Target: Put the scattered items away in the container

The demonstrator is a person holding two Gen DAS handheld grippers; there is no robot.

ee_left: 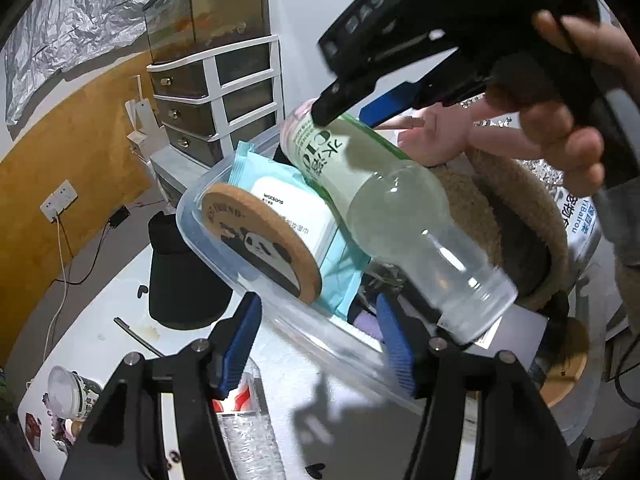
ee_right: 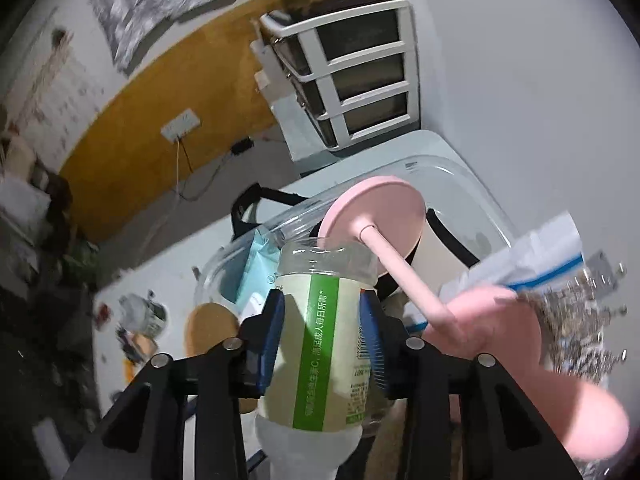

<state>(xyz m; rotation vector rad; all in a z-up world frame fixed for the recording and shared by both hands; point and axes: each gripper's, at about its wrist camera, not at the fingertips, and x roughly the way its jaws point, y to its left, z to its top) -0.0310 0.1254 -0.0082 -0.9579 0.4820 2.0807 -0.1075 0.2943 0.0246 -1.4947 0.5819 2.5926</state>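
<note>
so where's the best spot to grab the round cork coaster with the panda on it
Probably by its rim. The cork coaster leans on edge against the wipes pack inside the clear container, so its upper edge is exposed. Come from above with the left hand-held gripper, one finger on each flat face.

Upper left of the left wrist view: crumpled silver sheet (ee_left: 68, 20) on a white wall above an ochre panel (ee_left: 60, 152) carrying a wall socket (ee_left: 59, 199) (cables attached). A white drawer unit (ee_left: 224, 92) supports a glass tank (ee_left: 208, 12).
</note>
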